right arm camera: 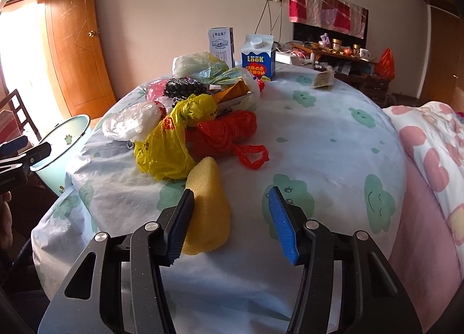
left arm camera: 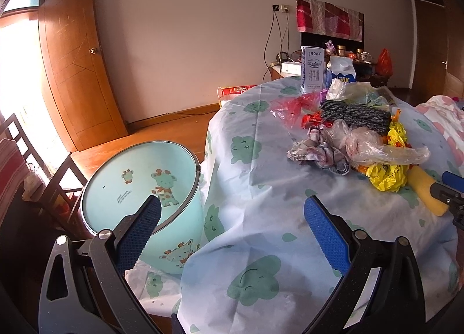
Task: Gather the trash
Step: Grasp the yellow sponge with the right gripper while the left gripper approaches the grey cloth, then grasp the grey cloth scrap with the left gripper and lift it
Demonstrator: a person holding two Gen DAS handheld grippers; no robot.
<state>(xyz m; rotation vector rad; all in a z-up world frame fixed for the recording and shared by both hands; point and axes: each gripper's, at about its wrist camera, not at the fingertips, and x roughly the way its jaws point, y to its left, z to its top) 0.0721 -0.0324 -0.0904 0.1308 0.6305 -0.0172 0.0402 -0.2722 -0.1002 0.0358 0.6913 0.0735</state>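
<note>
The left tool (left arm camera: 232,212) hangs with its blue-padded fingers spread wide and nothing between them, over the near edge of the round counter (left arm camera: 261,218) draped in a pale blue cloth printed with green smiling clouds. Just beyond its left finger, off the counter's edge, stands the mint-green round bin with cartoon giraffes (left arm camera: 139,189), its mouth tilted toward the camera. The right tool (right arm camera: 232,218) is also wide open and grips nothing; the yellow wedge-shaped sponge (right arm camera: 207,206) lies on the cloth touching the inner face of its left finger, well clear of the right finger. Ahead of this tool sits the heap of trash: a crumpled yellow plastic bag (right arm camera: 168,142) just past the sponge, a red plastic bag (right arm camera: 229,134) to its right, and a clear crinkled plastic bag (right arm camera: 130,122) to its left. Farther back stand a tall white milk carton (right arm camera: 221,47) and a blue-and-white gable-top carton with a white cap (right arm camera: 258,55), side by side and upright near the counter's far edge.
</note>
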